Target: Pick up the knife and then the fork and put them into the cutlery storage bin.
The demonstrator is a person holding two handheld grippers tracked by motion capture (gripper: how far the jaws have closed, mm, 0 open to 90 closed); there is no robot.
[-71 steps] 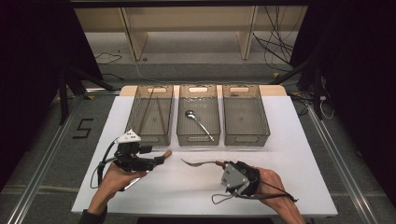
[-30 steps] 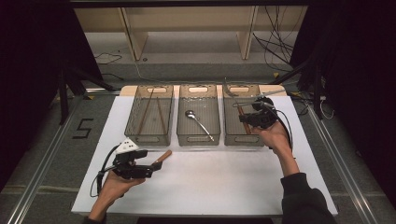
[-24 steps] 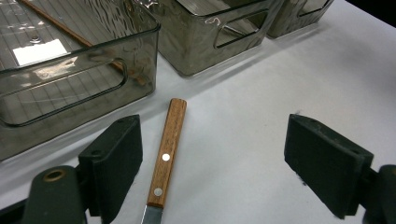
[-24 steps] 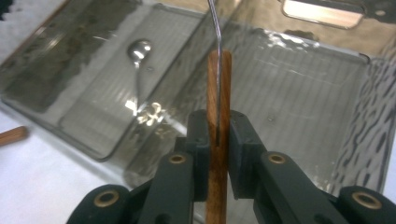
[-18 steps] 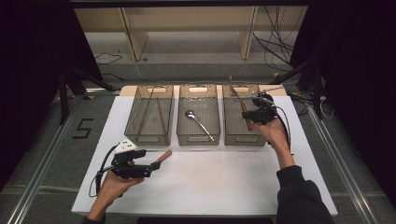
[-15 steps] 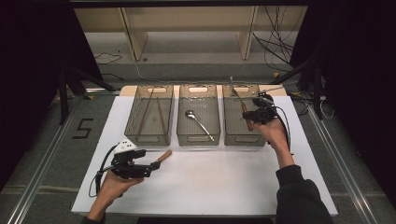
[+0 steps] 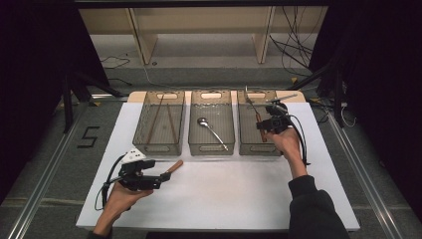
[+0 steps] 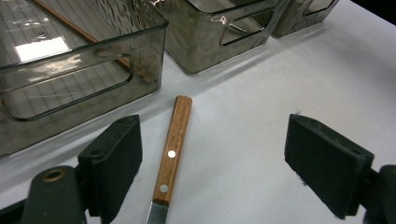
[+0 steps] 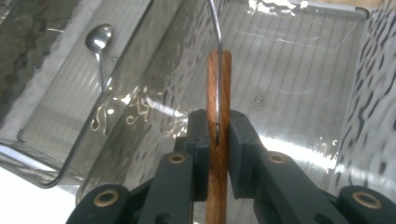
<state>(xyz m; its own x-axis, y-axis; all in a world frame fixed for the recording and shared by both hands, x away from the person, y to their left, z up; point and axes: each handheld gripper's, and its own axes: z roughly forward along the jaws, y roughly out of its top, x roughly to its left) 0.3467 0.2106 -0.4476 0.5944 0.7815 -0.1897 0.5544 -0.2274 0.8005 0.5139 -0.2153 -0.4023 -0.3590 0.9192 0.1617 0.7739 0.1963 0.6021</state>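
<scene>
Sorting of cutlery into three clear bins appears to be in hand. The right tool is pinched on the wooden handle of a fork, with the metal end pointing into the right bin. Judged from that hold, the fork is poised above this bin for release there, kept apart from the spoon lying in the middle bin and the chopsticks in the left bin.

The left tool rests low over the white bench, jaws spread, straddling a wooden-handled knife that lies flat just in front of the left bin. The pads are clear of the handle; the tool seems positioned ready to pick it up.
</scene>
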